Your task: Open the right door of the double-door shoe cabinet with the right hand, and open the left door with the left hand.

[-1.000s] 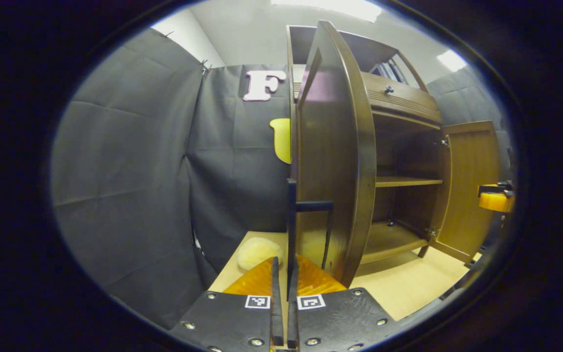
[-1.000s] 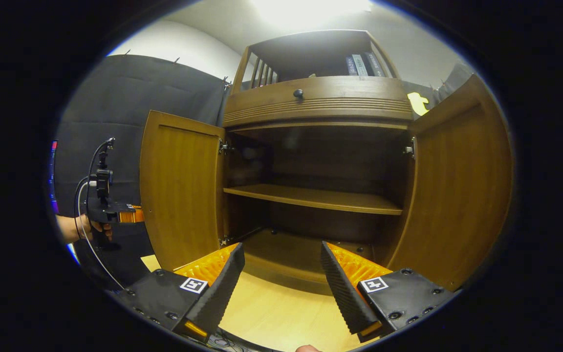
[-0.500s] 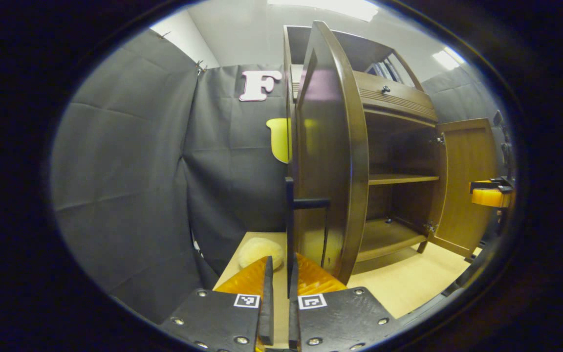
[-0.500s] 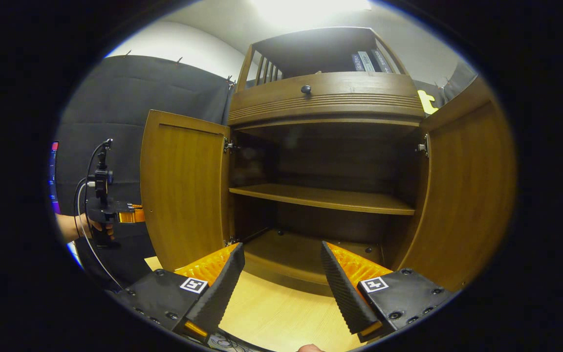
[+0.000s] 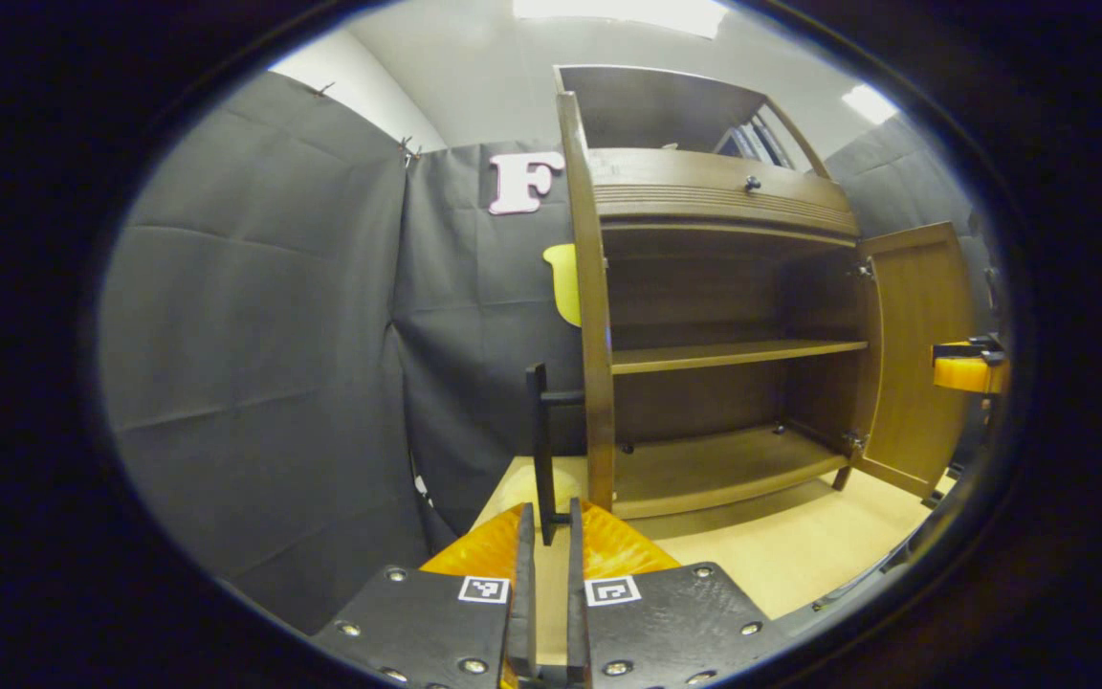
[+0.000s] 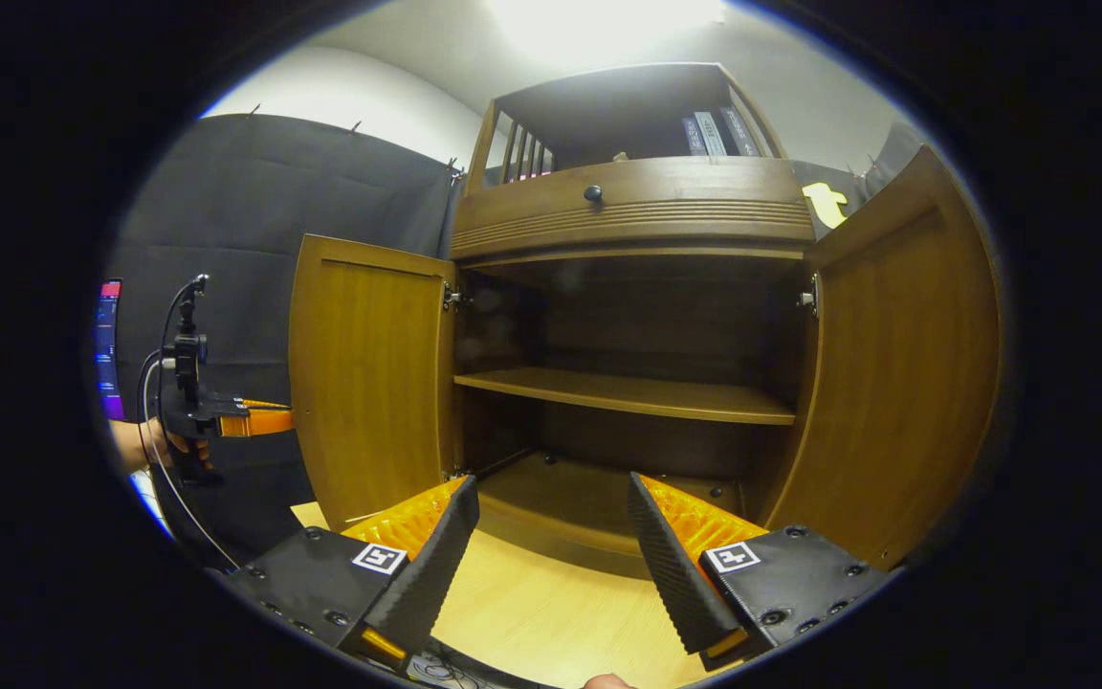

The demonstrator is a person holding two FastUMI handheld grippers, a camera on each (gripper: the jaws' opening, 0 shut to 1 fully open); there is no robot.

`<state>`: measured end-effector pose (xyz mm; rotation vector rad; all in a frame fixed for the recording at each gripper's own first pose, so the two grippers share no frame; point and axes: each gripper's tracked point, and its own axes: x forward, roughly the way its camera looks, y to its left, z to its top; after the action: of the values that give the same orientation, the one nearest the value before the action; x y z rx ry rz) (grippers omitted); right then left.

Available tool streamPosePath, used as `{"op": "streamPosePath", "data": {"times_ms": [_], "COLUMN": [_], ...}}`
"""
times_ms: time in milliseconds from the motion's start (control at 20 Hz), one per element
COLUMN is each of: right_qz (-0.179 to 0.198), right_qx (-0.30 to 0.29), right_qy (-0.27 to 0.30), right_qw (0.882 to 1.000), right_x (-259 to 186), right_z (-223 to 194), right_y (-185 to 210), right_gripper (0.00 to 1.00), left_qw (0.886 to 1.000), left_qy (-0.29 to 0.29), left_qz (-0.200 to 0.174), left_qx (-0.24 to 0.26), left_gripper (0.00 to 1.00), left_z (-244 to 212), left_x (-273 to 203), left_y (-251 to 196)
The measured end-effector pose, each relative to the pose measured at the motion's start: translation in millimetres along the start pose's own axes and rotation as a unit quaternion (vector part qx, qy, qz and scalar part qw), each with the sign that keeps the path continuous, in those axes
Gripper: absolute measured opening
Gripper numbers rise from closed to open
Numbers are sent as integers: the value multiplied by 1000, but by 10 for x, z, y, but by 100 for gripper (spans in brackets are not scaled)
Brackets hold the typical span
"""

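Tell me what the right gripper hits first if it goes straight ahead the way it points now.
Nothing close: the open right gripper faces the gap between both swung-out doors. Straight on it would probably reach the cabinet's bottom board, below the middle shelf; depth is hard to judge.

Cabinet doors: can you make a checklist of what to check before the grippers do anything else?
1. Left door swung wide open: ok.
2. Right door swung wide open: ok.
3. Left gripper off the black door handle: not ok, its fingers sit close on either side of the bar.
4. Right gripper open and holding nothing: ok.
5. Inside shelf reachable between the doors: ok.
6. Whether the left fingers press on the handle: cannot tell.
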<state>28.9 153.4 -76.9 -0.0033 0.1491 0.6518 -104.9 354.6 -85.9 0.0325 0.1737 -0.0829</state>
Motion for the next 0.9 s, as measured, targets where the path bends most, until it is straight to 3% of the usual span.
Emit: {"op": "streamPosePath", "data": {"times_ms": [150,300,350,550,700,900], "right_qz": [-4,-21,-27,-52,-69,-90], "right_qx": [-8,-13,-13,-8,-4,8], "right_qy": [-8,-13,-13,-11,-8,-13], "right_qw": [1000,1000,999,999,998,996], "right_x": [-149,-340,-401,-657,-812,-909], "right_z": [30,45,33,-26,-62,-47], "right_y": [-33,-128,-169,-308,-376,-419], "right_gripper": [94,94,100,96,96,99], "left_qw": [1000,999,999,999,998,997], "left_qy": [-13,-31,-34,-44,-51,-66], "left_qz": [-6,-5,-11,-15,-28,-25], "left_qx": [-3,-8,-10,-12,-35,-21], "left_gripper": [17,17,17,19,40,67], "left_z": [104,273,320,396,474,586], "left_x": [-161,-283,-315,-473,-565,-635], "left_y": [-247,-509,-638,-979,-1262,-1377]}}
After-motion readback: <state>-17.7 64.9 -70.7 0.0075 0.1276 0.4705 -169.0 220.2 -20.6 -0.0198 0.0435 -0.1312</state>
